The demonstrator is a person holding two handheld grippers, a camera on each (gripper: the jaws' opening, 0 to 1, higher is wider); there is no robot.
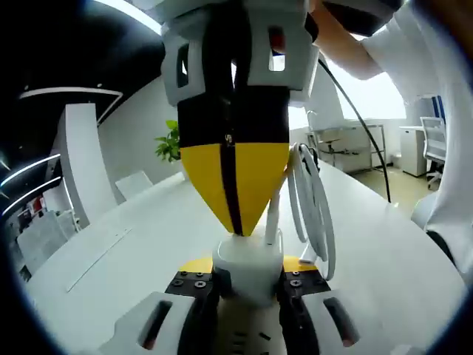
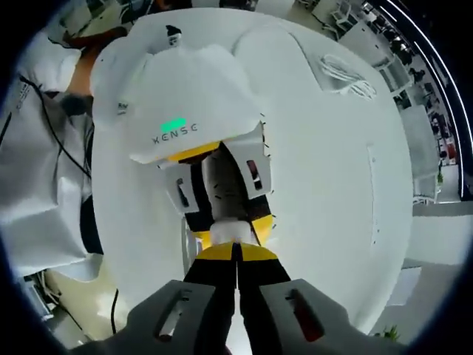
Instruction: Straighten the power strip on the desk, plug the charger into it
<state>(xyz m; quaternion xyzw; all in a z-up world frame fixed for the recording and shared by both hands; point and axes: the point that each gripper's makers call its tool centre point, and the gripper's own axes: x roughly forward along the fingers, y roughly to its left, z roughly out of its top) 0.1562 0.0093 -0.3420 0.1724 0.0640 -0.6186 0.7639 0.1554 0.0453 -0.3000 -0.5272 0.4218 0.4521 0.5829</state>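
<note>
My left gripper point(image 1: 247, 279) is shut on a small white charger point(image 1: 247, 260), held above the white table point(image 1: 111, 244). A white cable loop point(image 1: 313, 200) rises from the charger's right side. My right gripper point(image 1: 236, 229) comes down from the top of the left gripper view. Its yellow-and-black jaws are pressed together and their tips sit on top of the charger. In the right gripper view the right gripper point(image 2: 236, 255) is shut, its yellow tips against the charger point(image 2: 224, 235). Beyond the charger is the left gripper point(image 2: 230, 222) under its white housing.
A coiled white cable point(image 2: 346, 78) lies on the far part of the table point(image 2: 332, 185), and a small object point(image 2: 174, 31) sits near its far edge. A person in white point(image 2: 37, 170) stands at the left. A black cable point(image 1: 362, 126) hangs at the right. A plant point(image 1: 170, 144) stands behind the table.
</note>
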